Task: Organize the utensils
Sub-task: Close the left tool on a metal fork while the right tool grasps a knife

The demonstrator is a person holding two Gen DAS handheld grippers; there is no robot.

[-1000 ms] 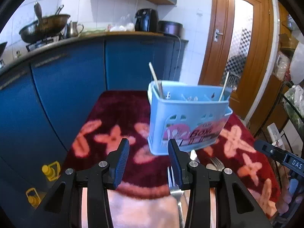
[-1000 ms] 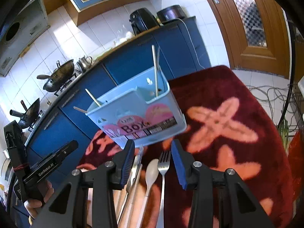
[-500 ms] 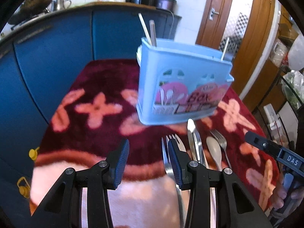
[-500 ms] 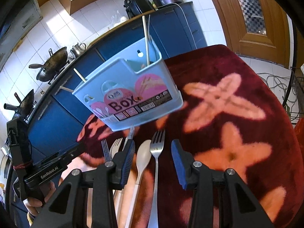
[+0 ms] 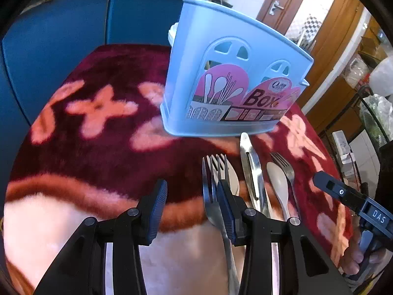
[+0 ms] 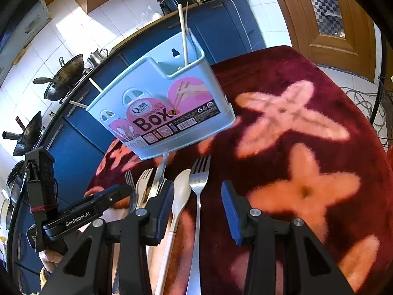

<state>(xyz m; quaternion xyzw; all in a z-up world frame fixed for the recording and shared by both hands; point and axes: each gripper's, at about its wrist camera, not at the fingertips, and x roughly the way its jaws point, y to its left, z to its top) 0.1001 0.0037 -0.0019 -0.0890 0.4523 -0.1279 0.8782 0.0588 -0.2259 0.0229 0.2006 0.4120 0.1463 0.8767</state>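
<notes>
A: Both grippers hang over the cutlery row on the red flowered cloth [image 6: 307, 73]. Left gripper [image 5: 191, 204] sits part open, nothing between its pads, a steel fork [image 5: 211, 184] just outside its right finger.

B: And the right gripper [image 6: 197, 204]?

A: Half open too, gripping nothing, with a second fork [image 6: 199, 184] and a pale spoon [image 6: 180, 191] lying below its gap.

B: The blue box [image 6: 157, 103]?

A: Upright beyond the tips, chopsticks [image 6: 183, 32] poking from one end. A knife [image 5: 250, 167] almost touches its base.
</notes>
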